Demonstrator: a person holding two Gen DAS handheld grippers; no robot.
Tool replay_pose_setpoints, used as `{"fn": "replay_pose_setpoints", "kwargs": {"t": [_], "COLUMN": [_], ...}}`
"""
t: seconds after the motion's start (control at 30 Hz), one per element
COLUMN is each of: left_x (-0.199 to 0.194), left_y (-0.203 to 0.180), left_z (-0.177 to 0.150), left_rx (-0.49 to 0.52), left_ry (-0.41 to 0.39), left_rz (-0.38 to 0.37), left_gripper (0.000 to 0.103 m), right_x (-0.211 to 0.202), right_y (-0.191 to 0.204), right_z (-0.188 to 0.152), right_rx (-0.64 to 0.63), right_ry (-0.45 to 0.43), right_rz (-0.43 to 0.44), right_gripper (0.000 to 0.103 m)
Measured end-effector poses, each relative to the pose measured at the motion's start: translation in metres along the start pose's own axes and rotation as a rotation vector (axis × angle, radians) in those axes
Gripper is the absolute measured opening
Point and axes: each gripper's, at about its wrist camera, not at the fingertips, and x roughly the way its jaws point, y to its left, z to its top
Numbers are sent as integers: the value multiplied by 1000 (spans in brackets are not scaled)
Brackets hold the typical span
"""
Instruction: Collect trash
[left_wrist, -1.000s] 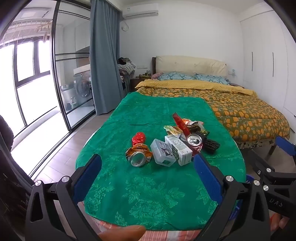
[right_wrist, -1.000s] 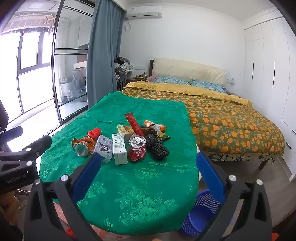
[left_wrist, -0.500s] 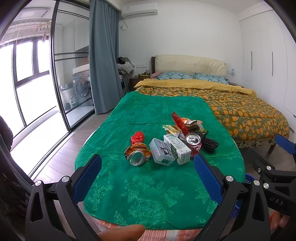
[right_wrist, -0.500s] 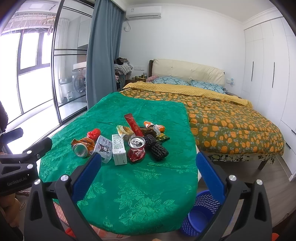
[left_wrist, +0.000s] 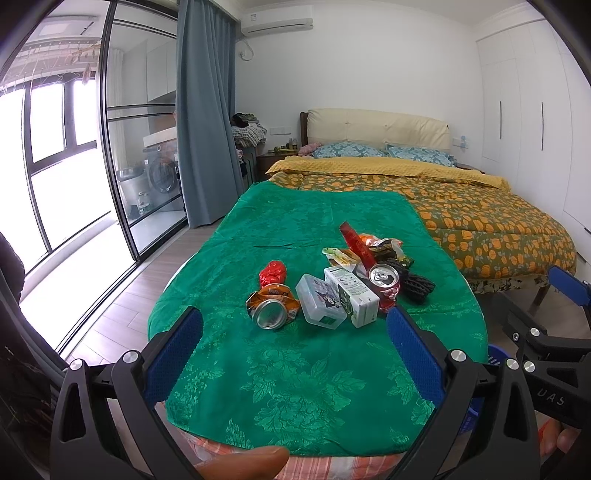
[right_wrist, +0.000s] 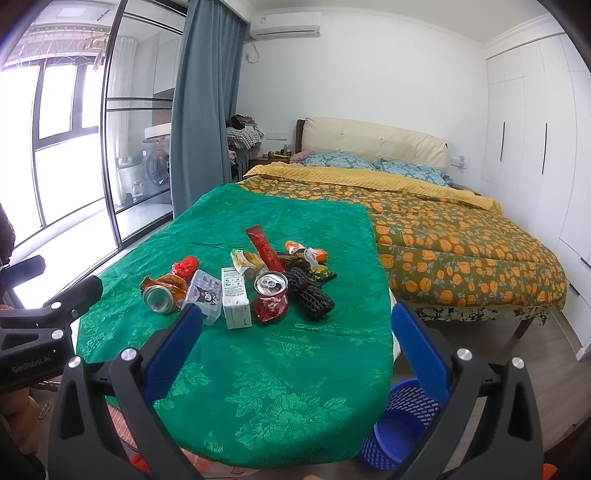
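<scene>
- The trash sits in one tight cluster on the green-clothed desk (left_wrist: 295, 387), ahead of both pairs of fingers and untouched: a crushed orange can (left_wrist: 272, 308), a clear plastic box (left_wrist: 320, 304), a white-green carton (left_wrist: 352, 295), a dented red can (right_wrist: 272, 297), black foam netting (right_wrist: 310, 295), a red sachet (right_wrist: 264, 248) and loose wrappers behind
- The left gripper (left_wrist: 291, 354) is spread wide and empty, well short of the pile, the orange can lying nearest between its fingers
- The right gripper (right_wrist: 293, 350) is likewise wide apart and empty; the carton and red can lie beyond its fingers
- A blue perforated bin (right_wrist: 402, 432) stands on the floor below the right-hand finger, by the desk edge
- Risk, as I judge it: pieces touch, so closing on one may nudge a neighbour; a can could roll off the slick cloth; thin wrappers may slip from the pads; the bin is low, so a drop could miss
</scene>
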Motion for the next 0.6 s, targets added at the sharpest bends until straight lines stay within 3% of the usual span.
{"fn": "replay_pose_setpoints", "kwargs": {"t": [0.6], "left_x": [0], "left_y": [0], "left_z": [0], "left_rx": [-1], "left_ry": [1], "left_rz": [0], "left_gripper": [99], "right_x": [-1], "right_y": [-3], "right_z": [1], "right_rx": [1], "right_ry": [1], "right_rz": [-2], "right_gripper": [98]}}
